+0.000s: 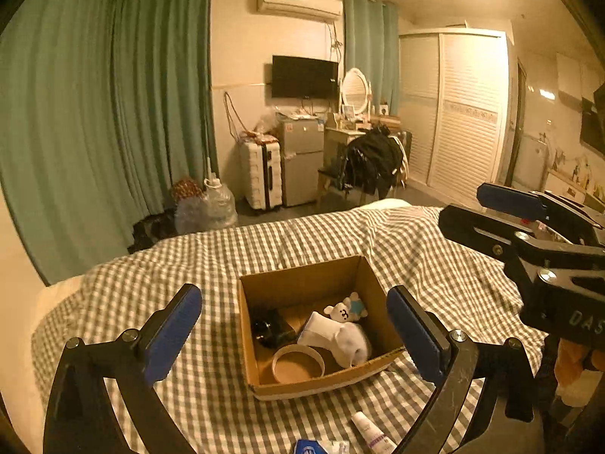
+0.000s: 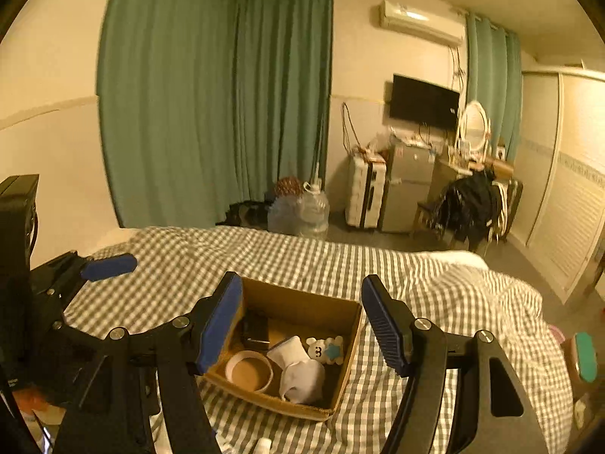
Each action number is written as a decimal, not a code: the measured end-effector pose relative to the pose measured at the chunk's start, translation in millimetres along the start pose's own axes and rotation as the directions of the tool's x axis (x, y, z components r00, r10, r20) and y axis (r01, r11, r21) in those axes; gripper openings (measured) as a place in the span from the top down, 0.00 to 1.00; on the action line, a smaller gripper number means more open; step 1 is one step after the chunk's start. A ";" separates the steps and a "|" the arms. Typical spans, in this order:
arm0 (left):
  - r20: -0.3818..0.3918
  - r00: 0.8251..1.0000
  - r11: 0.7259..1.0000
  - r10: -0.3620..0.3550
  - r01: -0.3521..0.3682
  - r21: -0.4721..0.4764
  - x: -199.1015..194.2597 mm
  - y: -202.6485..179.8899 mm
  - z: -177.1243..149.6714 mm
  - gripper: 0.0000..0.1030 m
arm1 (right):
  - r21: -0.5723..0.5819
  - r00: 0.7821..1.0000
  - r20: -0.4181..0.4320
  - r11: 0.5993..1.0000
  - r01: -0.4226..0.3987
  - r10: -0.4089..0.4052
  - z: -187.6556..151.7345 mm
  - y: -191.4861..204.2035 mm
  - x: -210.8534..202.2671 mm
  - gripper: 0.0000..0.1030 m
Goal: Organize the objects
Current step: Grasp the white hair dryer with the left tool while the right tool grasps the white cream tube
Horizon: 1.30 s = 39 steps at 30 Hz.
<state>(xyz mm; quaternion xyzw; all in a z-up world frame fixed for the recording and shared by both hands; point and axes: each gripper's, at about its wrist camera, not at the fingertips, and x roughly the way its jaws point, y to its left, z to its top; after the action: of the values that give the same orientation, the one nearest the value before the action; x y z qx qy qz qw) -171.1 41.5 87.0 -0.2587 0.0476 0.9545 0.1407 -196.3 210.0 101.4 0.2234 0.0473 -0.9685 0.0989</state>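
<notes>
1. Left gripper point(image 1: 293, 335) gapes wide, empty; right gripper point(image 2: 302, 325) parted, empty, both above the cardboard box point(image 1: 363, 268).
2. Box on the checked bedspread point(image 1: 159, 276) holds tape roll point(image 1: 298, 364), white sock point(image 1: 340, 336), plush toy point(image 1: 346, 308).
3. Tube point(image 1: 368, 433) lies outside, near edge — probably next to collect.

Green curtains point(image 1: 113, 113) hang along the wall. A black TV point(image 1: 304, 76) sits under a white air conditioner point(image 1: 298, 2). Below them stand a white suitcase point(image 1: 262, 174) and a small grey fridge point(image 1: 300, 160). A round mirror point(image 1: 355, 90) is near a chair piled with dark clothes point(image 1: 372, 162).
</notes>
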 end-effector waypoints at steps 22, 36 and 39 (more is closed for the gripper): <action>-0.168 0.943 0.931 0.286 -0.315 -0.185 -9.5 28.6 -157.7 0.00 | -0.007 0.978 -0.177 0.993 -0.116 0.113 -128.1 45.3 -3.7 0.29; -0.379 0.909 0.960 0.173 -0.242 -0.141 36.6 0.8 -234.5 0.00 | 0.071 0.917 -0.390 0.996 -0.055 0.078 -216.2 24.7 66.4 0.29; -0.414 0.894 0.962 0.170 -0.241 -0.126 41.9 -2.5 -246.1 0.00 | 0.084 0.913 -0.398 0.995 -0.054 0.083 -221.1 23.5 67.0 0.29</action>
<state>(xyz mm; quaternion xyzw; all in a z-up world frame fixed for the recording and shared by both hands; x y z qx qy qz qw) -86.8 13.9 -146.3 -0.4530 0.0189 0.8913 0.0028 -156.7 205.6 -127.4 0.4221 0.0244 -0.8991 0.1132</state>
